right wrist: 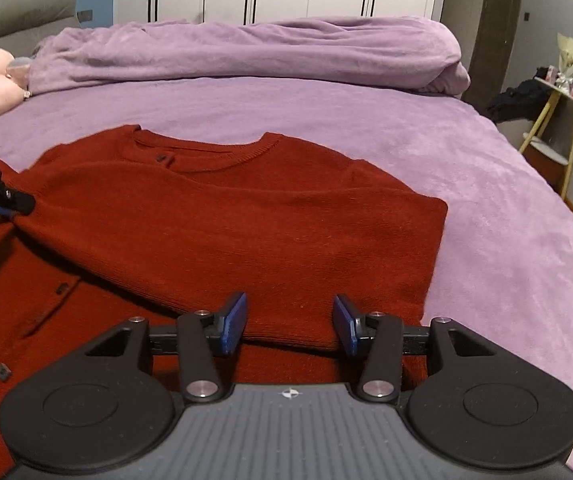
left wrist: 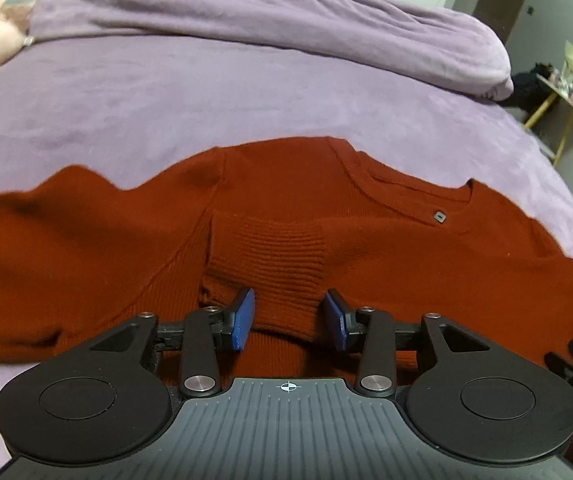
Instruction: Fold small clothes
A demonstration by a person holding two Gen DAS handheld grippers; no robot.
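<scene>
One red cardigan [right wrist: 222,220] on purple bed [right wrist: 486,200], both hand-held grippers low over it.

Left hand-held gripper [left wrist: 289,318]: jaws apart, straddling ribbed cuff [left wrist: 266,264], lower centre. Right hand-held gripper [right wrist: 289,322]: jaws apart over folded sleeve edge, lower centre. Collar lies mid-frame, beyond both.
</scene>
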